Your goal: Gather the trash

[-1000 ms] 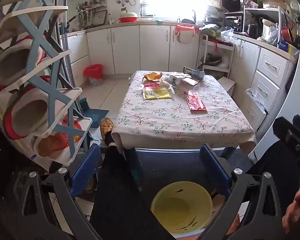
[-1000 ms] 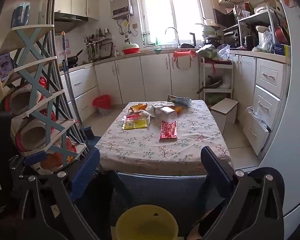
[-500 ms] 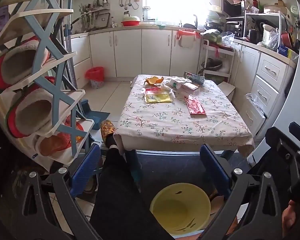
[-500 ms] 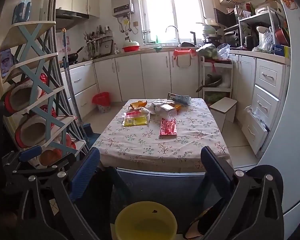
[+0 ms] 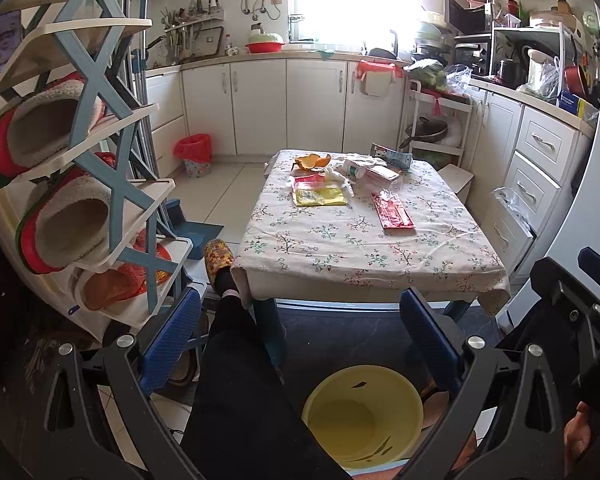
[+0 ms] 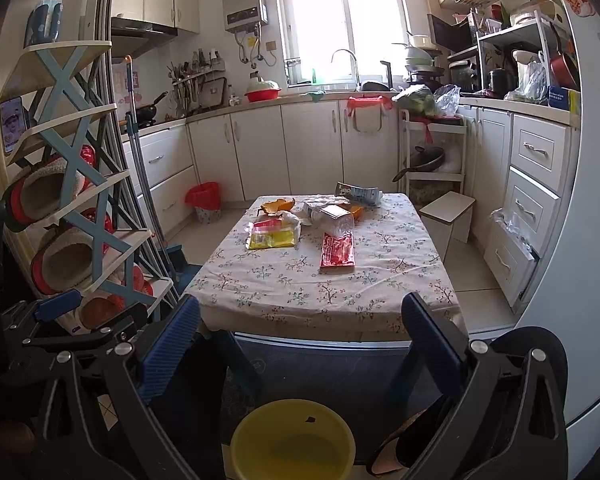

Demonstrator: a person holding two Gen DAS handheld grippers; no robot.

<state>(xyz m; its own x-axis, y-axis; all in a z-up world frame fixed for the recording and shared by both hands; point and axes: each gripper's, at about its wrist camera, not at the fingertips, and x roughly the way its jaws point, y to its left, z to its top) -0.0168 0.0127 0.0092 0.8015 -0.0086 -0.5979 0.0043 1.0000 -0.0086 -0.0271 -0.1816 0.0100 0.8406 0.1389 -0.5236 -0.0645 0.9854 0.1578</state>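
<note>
A: Nearest you, what is sitting below your grippers?

B: A yellow bucket [image 5: 363, 416] is standing on the floor between the fingers of your left gripper [image 5: 300, 344]; its jaws are gaping wide, holding nothing. Your right gripper [image 6: 300, 354] is hanging likewise spread and empty.

A: And the trash?

B: It is lying on the table [image 6: 280, 280] beyond: a red wrapper [image 6: 337, 253] nearest, a yellow packet [image 6: 271, 237] to its left, orange peel [image 6: 278, 205] and crumpled packaging [image 6: 332, 214] at the far end.
</note>
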